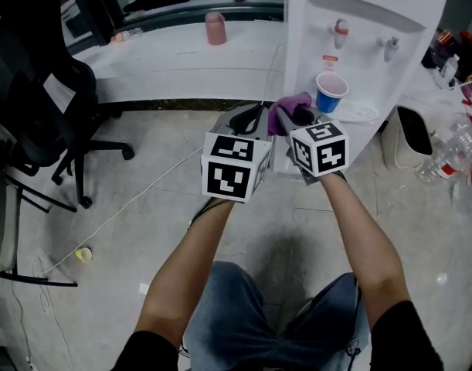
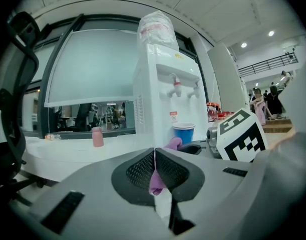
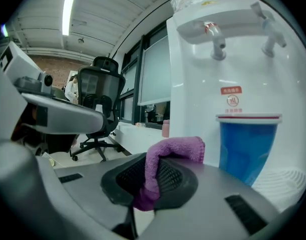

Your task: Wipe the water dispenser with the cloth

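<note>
Water dispenser (image 1: 367,22) first: white, with two taps, it stands ahead of us to the right, at the end of a long white ledge (image 1: 174,52). To our left a black office chair (image 1: 35,107) sits on the pale floor (image 1: 143,199). We hold both grippers close together just in front of the water dispenser. Our left gripper (image 1: 247,120) is clamped on a thin fold of the purple cloth (image 1: 288,107), pinched between its mesh pads in the left gripper view. Our right gripper (image 1: 301,117) is clenched on the same cloth, which bunches up over its jaws. The cloth spans the two grippers near the dispenser's front; we cannot tell whether it touches. A blue cup (image 1: 331,91) stands on the drip tray (image 1: 358,113) under the taps, and a pink cup (image 1: 215,28) stands on the ledge.
</note>
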`<state>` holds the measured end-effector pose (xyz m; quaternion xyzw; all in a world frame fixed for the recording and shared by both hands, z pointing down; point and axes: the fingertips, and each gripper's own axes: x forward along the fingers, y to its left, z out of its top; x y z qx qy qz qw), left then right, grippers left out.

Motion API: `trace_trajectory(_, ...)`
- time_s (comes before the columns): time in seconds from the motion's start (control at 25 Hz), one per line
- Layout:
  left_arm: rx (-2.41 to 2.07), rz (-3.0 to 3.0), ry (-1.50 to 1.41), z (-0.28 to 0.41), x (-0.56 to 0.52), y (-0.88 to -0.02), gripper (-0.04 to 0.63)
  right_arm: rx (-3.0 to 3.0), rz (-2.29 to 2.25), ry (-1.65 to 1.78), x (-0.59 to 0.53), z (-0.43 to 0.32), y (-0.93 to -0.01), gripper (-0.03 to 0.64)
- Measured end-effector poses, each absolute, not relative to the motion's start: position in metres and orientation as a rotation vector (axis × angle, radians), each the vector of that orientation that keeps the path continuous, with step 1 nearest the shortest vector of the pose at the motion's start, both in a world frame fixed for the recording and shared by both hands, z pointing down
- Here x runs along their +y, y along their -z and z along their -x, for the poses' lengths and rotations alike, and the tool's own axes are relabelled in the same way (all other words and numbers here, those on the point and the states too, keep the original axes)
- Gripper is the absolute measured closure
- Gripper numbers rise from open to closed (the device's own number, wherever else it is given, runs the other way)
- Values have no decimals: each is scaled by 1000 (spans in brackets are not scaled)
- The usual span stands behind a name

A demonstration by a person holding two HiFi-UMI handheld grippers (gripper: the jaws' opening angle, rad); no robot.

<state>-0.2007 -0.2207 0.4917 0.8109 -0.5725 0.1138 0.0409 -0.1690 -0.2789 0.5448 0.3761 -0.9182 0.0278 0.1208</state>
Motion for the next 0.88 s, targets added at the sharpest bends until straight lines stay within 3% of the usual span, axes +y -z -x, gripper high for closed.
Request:
trace_trajectory(0.44, -1729, -2465, -370, 191, -220, -524, 566, -2653, -1042, -113, -270, 172, -593, 577)
trace_trajectory(0.88, -1766, -2471, -401, 182, -224, -544, 566, -2612, -936, 72, -265, 178, -608, 577)
